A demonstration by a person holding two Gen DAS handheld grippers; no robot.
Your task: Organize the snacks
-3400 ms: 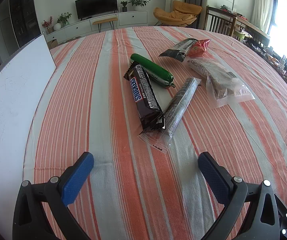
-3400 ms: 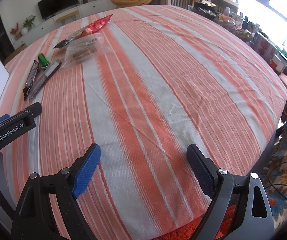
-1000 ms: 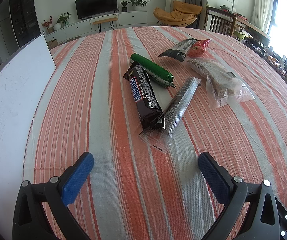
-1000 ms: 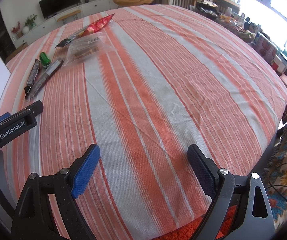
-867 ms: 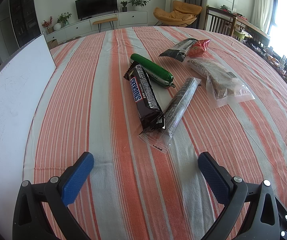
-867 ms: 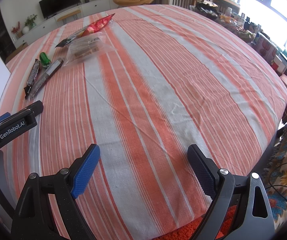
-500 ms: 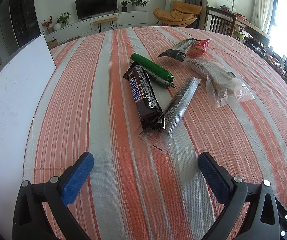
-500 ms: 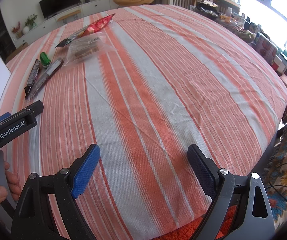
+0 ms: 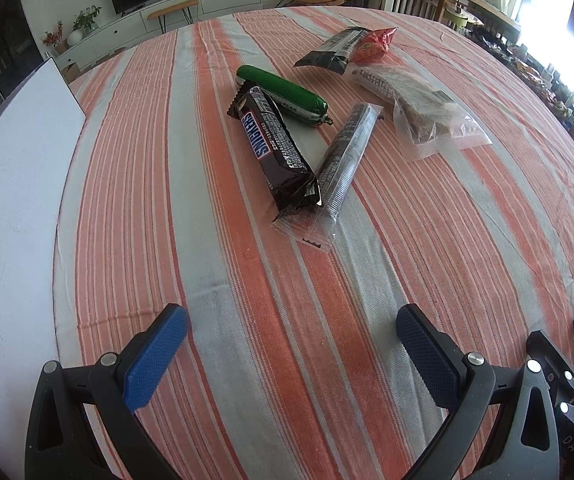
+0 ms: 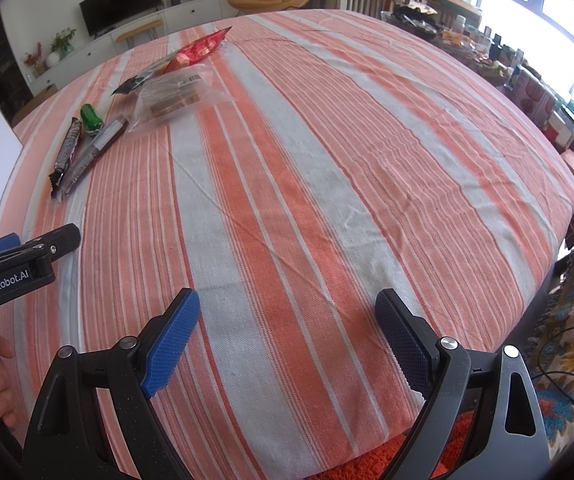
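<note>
Ahead of our left gripper (image 9: 291,334) sits the Snickers bar (image 9: 273,146), its near end overlapping the clear-wrapped stick (image 9: 341,164) on its right. The sausage tube (image 9: 281,94) lies right behind it, the clear bag (image 9: 423,114) further right, the crinkly packet (image 9: 349,50) beyond, the board (image 9: 11,208) off left

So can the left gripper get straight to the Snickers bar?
Probably yes: left gripper is open, with only bare tablecloth before the Snickers bar, though its near end overlaps the clear-wrapped bar.
</note>
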